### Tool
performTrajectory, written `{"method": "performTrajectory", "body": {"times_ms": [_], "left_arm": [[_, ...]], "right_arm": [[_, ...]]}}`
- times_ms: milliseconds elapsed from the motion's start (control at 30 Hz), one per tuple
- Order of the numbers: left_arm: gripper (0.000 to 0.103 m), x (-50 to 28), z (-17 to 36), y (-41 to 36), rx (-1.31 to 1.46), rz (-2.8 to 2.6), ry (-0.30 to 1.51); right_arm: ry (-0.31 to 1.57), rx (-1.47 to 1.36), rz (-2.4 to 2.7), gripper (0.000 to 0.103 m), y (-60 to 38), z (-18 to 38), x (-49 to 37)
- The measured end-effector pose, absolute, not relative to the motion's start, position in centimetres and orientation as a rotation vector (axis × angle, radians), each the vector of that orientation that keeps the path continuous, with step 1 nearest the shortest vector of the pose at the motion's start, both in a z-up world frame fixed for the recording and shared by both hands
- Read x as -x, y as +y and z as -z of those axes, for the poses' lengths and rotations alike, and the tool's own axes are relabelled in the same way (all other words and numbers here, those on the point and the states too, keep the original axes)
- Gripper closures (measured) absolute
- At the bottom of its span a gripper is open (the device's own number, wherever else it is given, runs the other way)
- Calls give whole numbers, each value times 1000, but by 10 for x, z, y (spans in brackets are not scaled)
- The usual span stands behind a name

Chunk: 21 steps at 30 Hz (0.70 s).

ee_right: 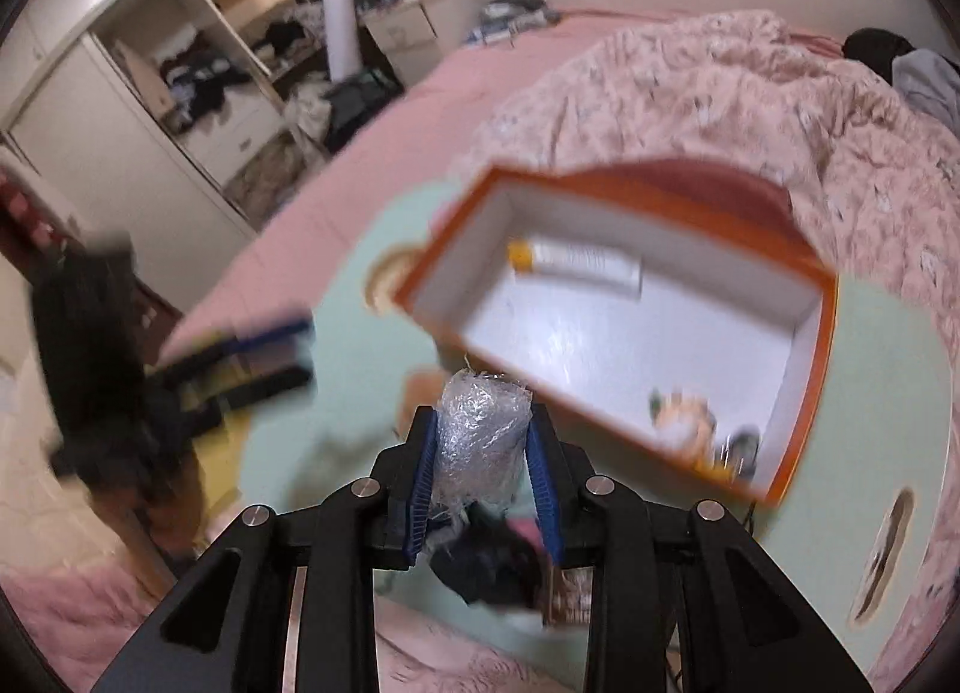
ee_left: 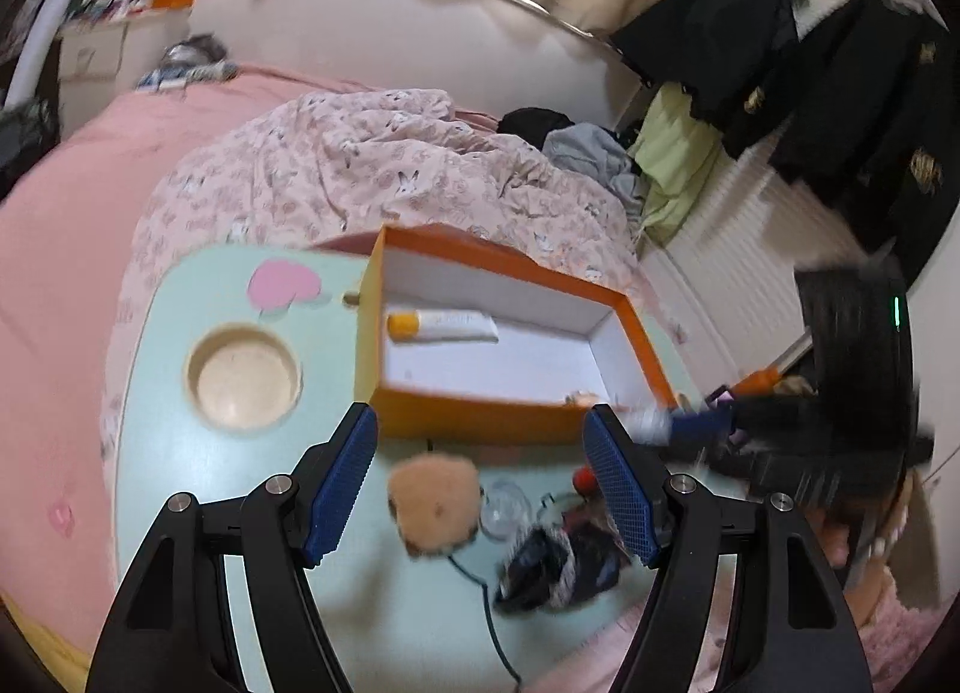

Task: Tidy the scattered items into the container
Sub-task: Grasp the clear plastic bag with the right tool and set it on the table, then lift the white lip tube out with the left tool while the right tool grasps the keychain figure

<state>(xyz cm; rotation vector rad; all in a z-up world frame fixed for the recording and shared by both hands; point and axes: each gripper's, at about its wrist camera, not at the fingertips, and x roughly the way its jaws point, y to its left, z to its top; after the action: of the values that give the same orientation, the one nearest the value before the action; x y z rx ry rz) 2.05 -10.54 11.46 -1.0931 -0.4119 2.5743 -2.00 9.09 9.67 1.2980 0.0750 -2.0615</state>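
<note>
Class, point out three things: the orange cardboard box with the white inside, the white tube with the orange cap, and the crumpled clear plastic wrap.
Orange cardboard box [ee_left: 480, 420], left wrist view, near outer wall.
White tube [ee_right: 591, 264], right wrist view, mid-body.
Crumpled clear plastic wrap [ee_right: 480, 432], right wrist view, centre.

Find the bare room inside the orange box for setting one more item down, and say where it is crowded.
The orange box has a bare white floor between the tube along its far wall and the small items in its near corner. The table in front of it is crowded with loose items.
</note>
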Motion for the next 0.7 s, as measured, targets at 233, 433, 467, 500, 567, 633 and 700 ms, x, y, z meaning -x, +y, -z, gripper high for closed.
{"method": "performTrajectory", "body": {"times_ms": [233, 433, 467, 500, 567, 633, 700], "left_arm": [[32, 49, -135, -54, 1232, -2536, -23], [52, 110, -107, -12, 1452, -2438, 296], [52, 117, -100, -8, 1481, -2419, 329], [52, 125, -89, -4, 1523, -2388, 369], [52, 136, -72, 1, 1596, -2346, 412], [52, 143, -57, 4, 1656, -2320, 440], [52, 148, -51, 7, 1669, -2342, 480]], "right_arm": [[-15, -1306, 2076, 65, 104, -62, 7], [-167, -1154, 2148, 48, 137, -88, -1], [-176, -1139, 2160, 48, 142, -91, -2], [-182, -1132, 2169, 48, 145, -93, -3], [-200, -1133, 2174, 48, 152, -94, -3], [-221, -1141, 2172, 48, 158, -92, -2], [-235, -1146, 2167, 48, 162, -90, -2]]}}
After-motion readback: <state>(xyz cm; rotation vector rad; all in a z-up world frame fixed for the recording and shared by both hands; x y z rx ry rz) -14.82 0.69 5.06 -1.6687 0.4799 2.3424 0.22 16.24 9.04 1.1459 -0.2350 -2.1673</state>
